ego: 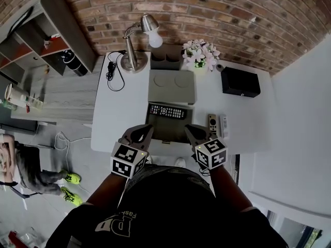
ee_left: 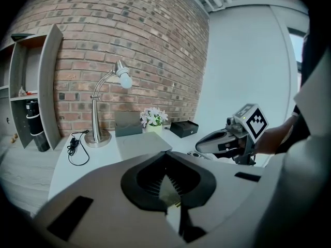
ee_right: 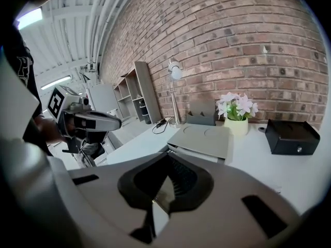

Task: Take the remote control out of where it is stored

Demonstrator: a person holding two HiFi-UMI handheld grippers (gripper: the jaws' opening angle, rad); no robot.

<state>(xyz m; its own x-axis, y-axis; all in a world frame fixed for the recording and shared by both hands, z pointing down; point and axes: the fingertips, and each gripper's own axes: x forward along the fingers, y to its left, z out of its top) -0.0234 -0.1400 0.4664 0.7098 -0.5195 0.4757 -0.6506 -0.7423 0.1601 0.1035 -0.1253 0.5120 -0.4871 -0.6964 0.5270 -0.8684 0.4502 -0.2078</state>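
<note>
One remote control [ego: 167,111]: black, lying crosswise at the far end of the open compartment [ego: 168,129] (sunk in the white desk [ego: 116,112]).
Left gripper [ego: 138,134]: jaws together, nothing between them, at the compartment's near left corner.
Right gripper [ego: 198,134]: jaws together, empty, at the near right corner.

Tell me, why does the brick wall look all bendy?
Head view: a wide lens curves the brick wall like a bowl. Left gripper view: it bulges too, with dark corners. Right gripper view: same bulge, same dark rim.
</note>
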